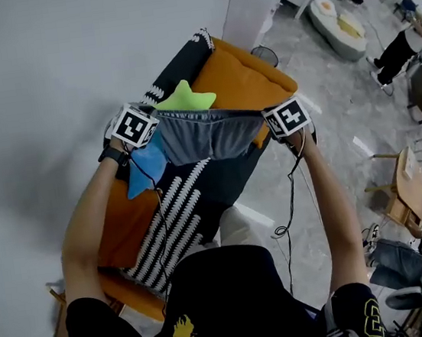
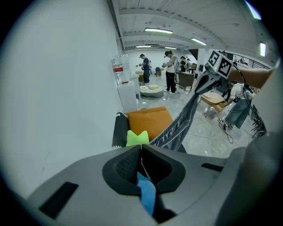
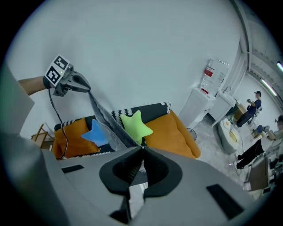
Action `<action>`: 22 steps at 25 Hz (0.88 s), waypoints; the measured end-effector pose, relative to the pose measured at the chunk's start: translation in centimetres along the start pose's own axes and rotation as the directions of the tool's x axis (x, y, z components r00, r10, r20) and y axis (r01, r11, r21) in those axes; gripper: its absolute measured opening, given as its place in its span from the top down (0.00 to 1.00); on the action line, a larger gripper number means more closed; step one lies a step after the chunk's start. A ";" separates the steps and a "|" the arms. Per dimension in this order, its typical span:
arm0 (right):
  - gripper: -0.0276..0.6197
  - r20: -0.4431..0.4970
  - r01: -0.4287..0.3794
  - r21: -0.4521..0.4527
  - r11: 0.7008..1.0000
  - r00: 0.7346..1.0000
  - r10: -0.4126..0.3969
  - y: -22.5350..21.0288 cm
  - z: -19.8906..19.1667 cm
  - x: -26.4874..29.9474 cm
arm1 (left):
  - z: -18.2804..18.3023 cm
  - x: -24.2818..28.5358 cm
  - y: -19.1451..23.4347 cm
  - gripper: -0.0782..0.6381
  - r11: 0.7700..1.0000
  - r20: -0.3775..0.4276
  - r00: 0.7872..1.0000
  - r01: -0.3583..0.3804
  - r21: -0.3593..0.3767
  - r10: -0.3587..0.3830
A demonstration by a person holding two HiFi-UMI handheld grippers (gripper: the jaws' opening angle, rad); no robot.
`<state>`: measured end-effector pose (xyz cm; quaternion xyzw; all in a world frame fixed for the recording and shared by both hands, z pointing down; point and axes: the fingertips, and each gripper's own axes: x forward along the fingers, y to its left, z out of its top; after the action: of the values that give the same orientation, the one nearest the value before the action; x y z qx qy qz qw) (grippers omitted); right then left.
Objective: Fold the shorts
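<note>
Grey shorts [image 1: 210,133] hang stretched by the waistband between my two grippers, above an orange sofa [image 1: 250,82]. My left gripper [image 1: 157,118] is shut on the waistband's left end, and my right gripper [image 1: 269,120] is shut on its right end. In the left gripper view the jaws [image 2: 140,148] are pressed together on the cloth edge, and the shorts [image 2: 181,123] run off to the right gripper [image 2: 207,81]. The right gripper view shows its jaws [image 3: 142,151] closed on fabric, with the shorts [image 3: 104,118] leading up to the left gripper [image 3: 85,88].
On the sofa lie a black-and-white throw [image 1: 175,215], a green star pillow [image 1: 186,98] and a blue star pillow [image 1: 145,166]. A white wall stands at the left, a white cabinet [image 1: 251,4] behind the sofa. A wooden chair [image 1: 407,192] and people are at the right.
</note>
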<state>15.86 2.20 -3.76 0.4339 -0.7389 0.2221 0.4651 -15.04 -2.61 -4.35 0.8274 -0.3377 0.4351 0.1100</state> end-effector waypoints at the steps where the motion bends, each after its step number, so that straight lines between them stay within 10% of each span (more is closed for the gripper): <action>1: 0.91 0.006 0.006 0.001 1.000 1.000 -0.006 -0.5 0.4 -0.2 | 0.9 0.0 0.4 0.86 1.000 0.011 1.000 -0.005 0.001 0.005; 10: 0.91 0.067 0.057 0.014 0.998 0.996 -0.058 2.9 -5.1 1.8 | -2.2 1.2 -1.9 0.86 0.999 0.083 0.996 0.009 0.050 -0.013; 16: 0.91 0.015 0.039 -0.025 0.999 0.999 -0.039 11.0 -15.8 10.3 | -16.6 8.1 -8.1 0.86 0.997 -0.014 0.999 0.048 0.059 -0.048; 22: 0.91 -0.030 -0.072 0.018 0.997 0.997 0.073 19.2 -27.7 17.3 | -31.5 12.3 -16.8 0.86 0.975 -0.217 0.976 0.044 0.217 0.004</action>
<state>10.00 25.03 25.86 0.4071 -0.7450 0.2517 0.4646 -19.52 19.29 26.09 0.7855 -0.2649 0.5563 0.0580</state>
